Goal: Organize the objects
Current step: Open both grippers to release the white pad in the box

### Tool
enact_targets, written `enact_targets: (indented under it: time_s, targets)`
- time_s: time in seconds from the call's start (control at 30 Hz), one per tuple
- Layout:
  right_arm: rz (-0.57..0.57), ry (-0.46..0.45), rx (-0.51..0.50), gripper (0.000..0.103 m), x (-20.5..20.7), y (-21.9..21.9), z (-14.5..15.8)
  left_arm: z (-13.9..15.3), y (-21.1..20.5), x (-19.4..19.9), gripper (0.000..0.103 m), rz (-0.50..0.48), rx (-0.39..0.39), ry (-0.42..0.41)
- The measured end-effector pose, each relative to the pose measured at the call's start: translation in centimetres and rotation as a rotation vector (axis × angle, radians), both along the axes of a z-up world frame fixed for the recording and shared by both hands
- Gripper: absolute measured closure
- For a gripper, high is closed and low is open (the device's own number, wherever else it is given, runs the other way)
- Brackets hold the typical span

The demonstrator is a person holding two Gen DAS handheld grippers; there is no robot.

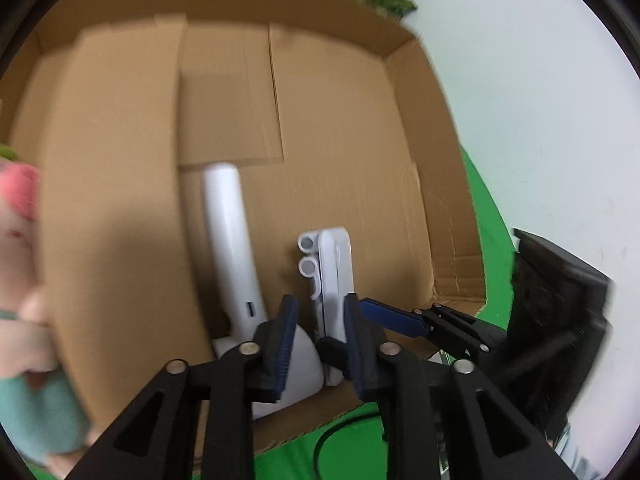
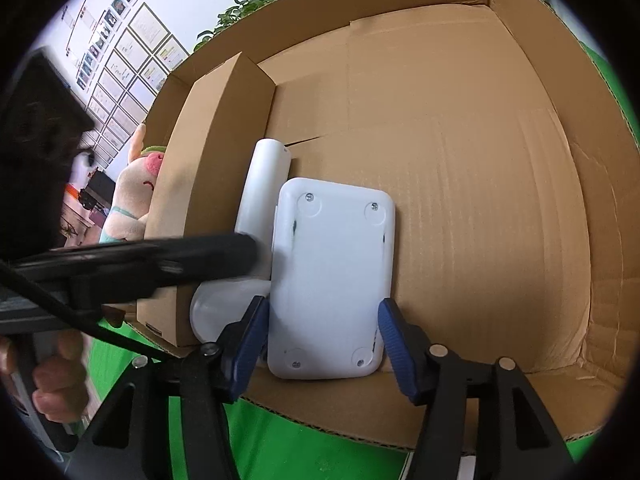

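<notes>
The white slab (image 2: 332, 272) is inside the big box (image 2: 520, 60), near the front wall. It is seen with its back up, and four small screws show on it. It is gripped by the right tongs (image 2: 323, 305): one blue pad is pressed on each long side. It is likely held this way so that it can be slid into a tidy spot without tipping.

A white tube (image 2: 264, 184) with a round foot is lying just beside the slab, on its left. A small box (image 2: 208, 140) is set along the left wall, and the tube is touching it. The things seem to be lined up side by side so that the rest of the floor is left free.

The left tongs (image 1: 320, 300) are brought in from the left. In the left view, the edge of the slab and the round foot are seen between the pads. It cannot be told if anything is pinched there, or if the pads are only set close to steady things.

A soft toy (image 2: 134, 192) is seen outside the box, by the left wall. It is not packed yet, it seems. Care may be needed so that the tube is not knocked away.
</notes>
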State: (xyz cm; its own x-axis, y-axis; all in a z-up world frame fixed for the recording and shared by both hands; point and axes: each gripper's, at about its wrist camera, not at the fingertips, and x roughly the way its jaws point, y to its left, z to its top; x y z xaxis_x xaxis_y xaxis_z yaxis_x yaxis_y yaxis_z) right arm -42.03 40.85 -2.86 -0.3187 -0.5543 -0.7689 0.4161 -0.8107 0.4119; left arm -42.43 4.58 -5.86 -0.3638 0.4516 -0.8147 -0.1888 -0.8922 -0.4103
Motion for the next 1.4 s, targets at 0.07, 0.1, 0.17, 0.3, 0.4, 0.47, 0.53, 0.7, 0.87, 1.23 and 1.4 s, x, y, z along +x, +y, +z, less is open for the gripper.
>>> enact_targets:
  time_s: [0.07,0.1,0.17,0.3,0.4,0.47,0.53,0.7,0.87,1.23,1.4]
  targets:
    - [0.001,0.001,0.001,0.046,-0.1,0.1,0.2,1.6,-0.6,1.4,0.067,0.011,-0.003,0.065]
    - [-0.003,0.007,-0.003,0.046,-0.1,0.3,0.4,2.2,-0.9,2.0,0.065,0.019,-0.01,0.089]
    - [-0.017,0.031,0.002,0.046,-0.1,0.6,1.1,3.5,-1.3,3.4,0.062,0.027,-0.03,0.147]
    - [-0.033,0.072,0.01,0.047,-0.5,1.2,2.1,4.4,-2.1,5.6,0.057,0.057,-0.094,0.215]
    - [-0.022,0.064,0.063,0.064,-0.7,0.1,1.2,4.8,-3.4,6.5,0.057,0.081,-0.137,0.254]
    - [-0.023,0.084,0.117,0.068,-0.7,-0.5,0.6,5.1,-3.8,7.5,0.056,0.1,-0.173,0.291]
    - [-0.028,0.091,0.141,0.069,-0.6,-0.8,0.3,5.2,-4.7,8.1,0.051,0.135,-0.212,0.331]
    - [-0.034,0.111,0.169,0.069,0.0,-0.8,0.3,5.5,-5.5,9.2,0.041,0.191,-0.274,0.399]
    - [-0.069,0.252,0.153,0.026,2.4,-0.4,3.0,6.2,-5.4,12.1,0.023,0.264,-0.387,0.515]
    - [-0.204,0.516,0.245,0.001,8.6,0.4,5.7,7.1,-4.6,16.5,0.001,0.425,-0.487,0.566]
    - [-0.215,0.555,0.234,0.001,9.8,0.1,6.9,7.1,-3.9,17.8,0.001,0.461,-0.515,0.56]
